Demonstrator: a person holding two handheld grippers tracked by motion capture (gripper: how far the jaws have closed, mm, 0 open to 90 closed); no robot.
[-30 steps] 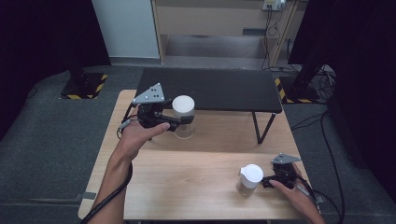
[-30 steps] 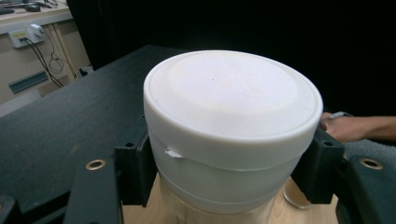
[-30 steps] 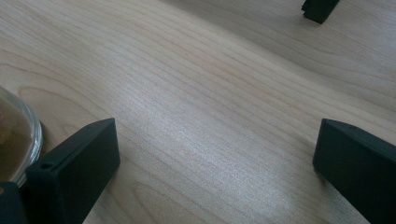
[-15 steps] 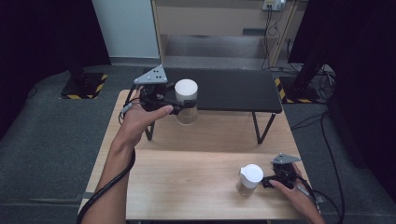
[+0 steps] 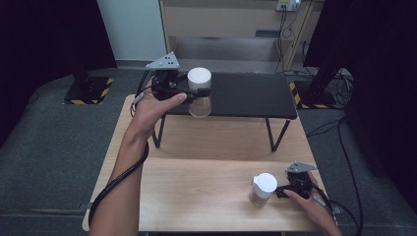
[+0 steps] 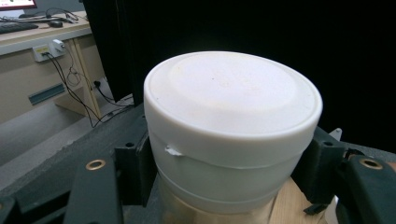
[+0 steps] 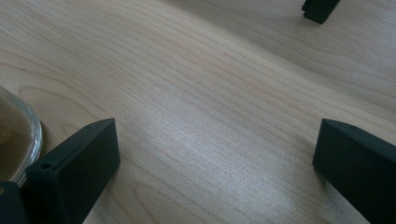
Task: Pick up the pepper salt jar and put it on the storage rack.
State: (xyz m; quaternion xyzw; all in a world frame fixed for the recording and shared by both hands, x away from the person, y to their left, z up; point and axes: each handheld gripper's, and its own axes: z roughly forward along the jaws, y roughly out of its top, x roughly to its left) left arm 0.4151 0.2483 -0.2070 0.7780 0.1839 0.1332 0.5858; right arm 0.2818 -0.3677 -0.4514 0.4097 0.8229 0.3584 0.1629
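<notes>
Left arm reaching far, right hand resting near.
The left gripper (image 5: 189,91) is clamping shut, held aloft at far left; the right gripper (image 5: 281,191) is sitting low at near right, jaws spread.

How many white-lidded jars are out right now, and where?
2. One jar is clamped in the left gripper, lifted by the black shelf. The other jar stands on the wooden table beside the right gripper.

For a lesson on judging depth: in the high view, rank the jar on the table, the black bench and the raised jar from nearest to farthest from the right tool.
1. Jar on the table, just left of the right tool.
2. Black bench, across the table.
3. Raised jar, far left, in the left tool.
</notes>
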